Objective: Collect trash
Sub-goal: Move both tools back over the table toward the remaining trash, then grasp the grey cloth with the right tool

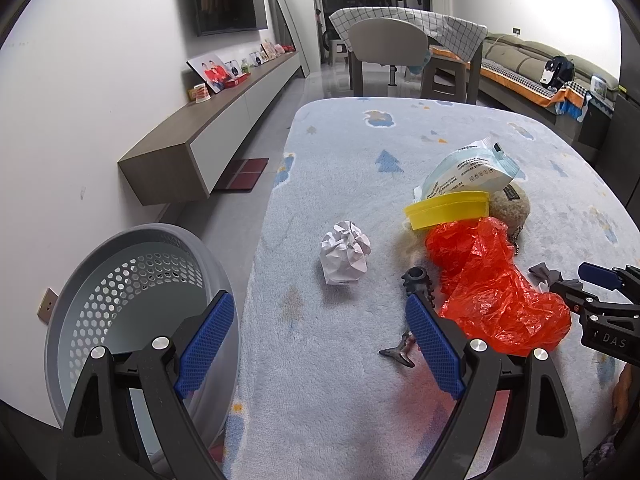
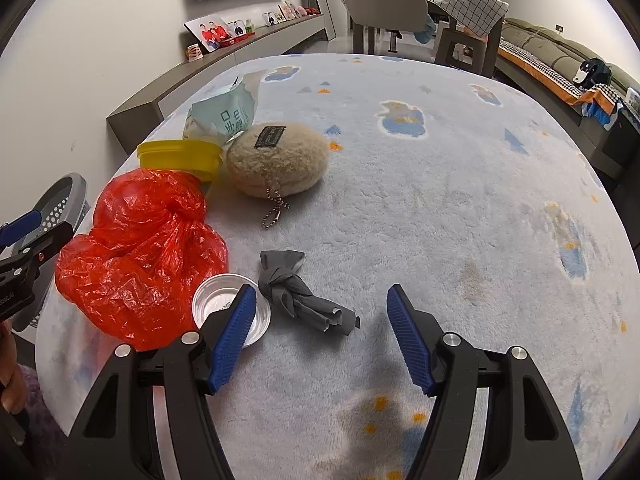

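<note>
on the table (image 1: 320, 400), the light, springy crumpled paper ball (image 1: 345, 253) is sitting near the basket (image 1: 132, 276), both the left claw (image 1: 320, 340) and right claw (image 2: 320, 336) gaping empty, best pinched across its middle.

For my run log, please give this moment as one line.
left gripper: open, empty | right gripper: open, empty | paper ball, red bag: on table | basket: beside table

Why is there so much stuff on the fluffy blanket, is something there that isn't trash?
Yes. The round beige plush pouch with a ball chain sits among the rubbish, beside the yellow plastic tub and crumpled red plastic bag. It looks like a keepsake, not trash.
</note>
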A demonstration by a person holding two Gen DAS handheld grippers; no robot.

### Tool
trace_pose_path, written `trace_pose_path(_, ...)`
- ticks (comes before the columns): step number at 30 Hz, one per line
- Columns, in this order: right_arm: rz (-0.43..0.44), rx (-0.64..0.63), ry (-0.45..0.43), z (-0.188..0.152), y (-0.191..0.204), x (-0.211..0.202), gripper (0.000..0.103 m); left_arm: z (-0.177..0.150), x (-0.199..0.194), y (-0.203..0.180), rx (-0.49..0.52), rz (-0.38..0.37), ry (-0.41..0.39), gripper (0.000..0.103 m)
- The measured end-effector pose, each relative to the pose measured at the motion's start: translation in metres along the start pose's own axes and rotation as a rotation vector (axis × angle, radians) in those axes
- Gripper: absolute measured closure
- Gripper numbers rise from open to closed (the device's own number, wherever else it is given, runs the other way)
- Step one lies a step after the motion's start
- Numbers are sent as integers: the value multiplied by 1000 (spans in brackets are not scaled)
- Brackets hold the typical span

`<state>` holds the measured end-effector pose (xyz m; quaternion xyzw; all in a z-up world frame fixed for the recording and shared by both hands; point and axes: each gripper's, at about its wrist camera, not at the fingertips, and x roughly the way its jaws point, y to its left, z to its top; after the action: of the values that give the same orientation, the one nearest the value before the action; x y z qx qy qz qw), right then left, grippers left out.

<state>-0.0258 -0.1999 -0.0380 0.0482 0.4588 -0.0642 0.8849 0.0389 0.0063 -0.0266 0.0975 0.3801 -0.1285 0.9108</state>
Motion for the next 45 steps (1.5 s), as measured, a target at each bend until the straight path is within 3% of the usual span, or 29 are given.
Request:
trace_pose_path(18,-73,-11,3,12,6,10,38,0,0,1,-4,-5,-2,17)
trace_pose_path(23,-61,-10,6,12,4,11,48,0,0,1,-6,-5,0,17)
trace_pose_path(27,-34,-36,9,11,9,10,65,0,0,3,-5,-4,5,17)
trace_pose_path(29,-11,-27,15,11,7,10,67,0,1,3,-6,-5,9,17)
trace_pose_path(31,33,-12,21,11,4,9,78,0,2,3,-9,-8,12,17)
trace_pose_path(45,80,69,-23,7,-8,-11,83,2,7,12,-40,-13,24,14)
